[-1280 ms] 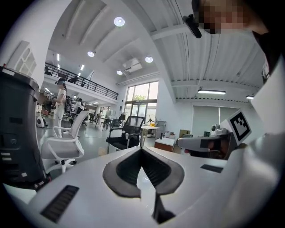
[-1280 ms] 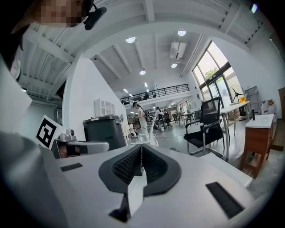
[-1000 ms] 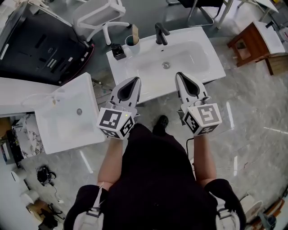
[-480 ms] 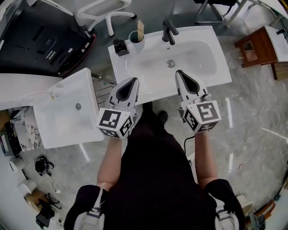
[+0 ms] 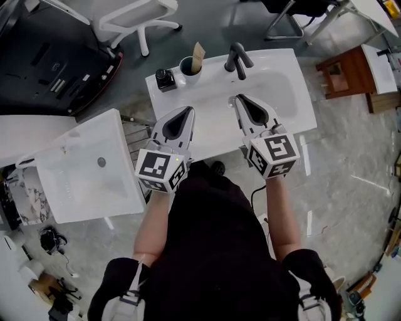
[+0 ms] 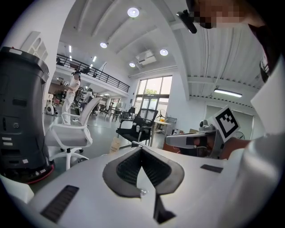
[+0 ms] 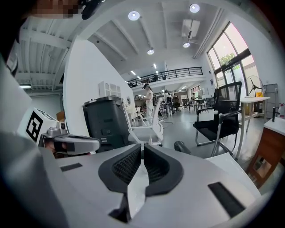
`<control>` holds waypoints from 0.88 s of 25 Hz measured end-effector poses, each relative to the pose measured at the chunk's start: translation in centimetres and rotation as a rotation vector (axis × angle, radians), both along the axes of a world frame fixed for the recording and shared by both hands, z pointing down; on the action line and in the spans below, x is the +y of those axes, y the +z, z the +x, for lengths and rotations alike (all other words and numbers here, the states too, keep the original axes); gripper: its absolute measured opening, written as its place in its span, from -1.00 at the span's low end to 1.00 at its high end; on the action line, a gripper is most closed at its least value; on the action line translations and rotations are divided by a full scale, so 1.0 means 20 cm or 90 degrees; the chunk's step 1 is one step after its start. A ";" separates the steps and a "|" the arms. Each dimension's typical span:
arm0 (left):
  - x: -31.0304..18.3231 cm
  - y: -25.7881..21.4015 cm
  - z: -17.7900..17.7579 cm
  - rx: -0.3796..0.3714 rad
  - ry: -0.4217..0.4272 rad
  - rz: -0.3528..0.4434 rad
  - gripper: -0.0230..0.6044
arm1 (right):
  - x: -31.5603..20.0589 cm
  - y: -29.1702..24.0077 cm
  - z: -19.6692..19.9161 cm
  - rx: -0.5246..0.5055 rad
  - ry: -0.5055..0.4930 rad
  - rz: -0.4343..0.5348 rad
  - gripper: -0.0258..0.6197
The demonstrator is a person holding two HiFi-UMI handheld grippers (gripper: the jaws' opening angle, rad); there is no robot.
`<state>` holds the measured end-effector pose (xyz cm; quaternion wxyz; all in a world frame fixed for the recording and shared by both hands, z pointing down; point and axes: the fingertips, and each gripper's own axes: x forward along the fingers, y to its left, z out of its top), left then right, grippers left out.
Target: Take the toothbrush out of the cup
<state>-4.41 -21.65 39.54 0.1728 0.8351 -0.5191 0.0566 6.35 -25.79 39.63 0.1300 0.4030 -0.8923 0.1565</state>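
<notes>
Slowly the right gripper (image 5: pixel 240 100) had edged farther over the sink (image 5: pixel 285 81), both it and the left gripper (image 5: pixel 186 111) closed and empty, leaving the toothbrush (image 5: pixel 198 52) still in the far cup (image 5: pixel 189 68).

Bright, even indoor light falls from round ceiling lamps (image 6: pixel 133 12) and a tall window (image 7: pixel 231 58). The glossy floor (image 5: pixel 357 150) carries glare streaks. Every view bends strongly at its edges, with dark corners.

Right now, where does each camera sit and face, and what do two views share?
Head view: on the person's head, facing steeply down at sink, cup, arms, left gripper, right gripper.
Left gripper view: on that gripper, along its shut jaws toward a white chair; right gripper beside.
Right gripper view: likewise, shut jaws; left gripper beside.
Shared: both gripper views show the chair.
</notes>
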 end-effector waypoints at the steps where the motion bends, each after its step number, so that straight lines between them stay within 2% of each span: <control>1: -0.03 0.00 -0.01 0.003 0.001 0.001 -0.88 | -0.02 0.01 -0.03 0.003 -0.003 -0.003 -0.82; 14: -0.26 0.14 -0.12 0.020 0.036 -0.027 -0.88 | -0.27 0.19 -0.25 0.025 0.006 -0.039 -0.82; 22: -0.31 0.20 -0.17 0.033 0.033 -0.038 -0.88 | -0.39 0.32 -0.34 0.033 0.010 -0.068 -0.81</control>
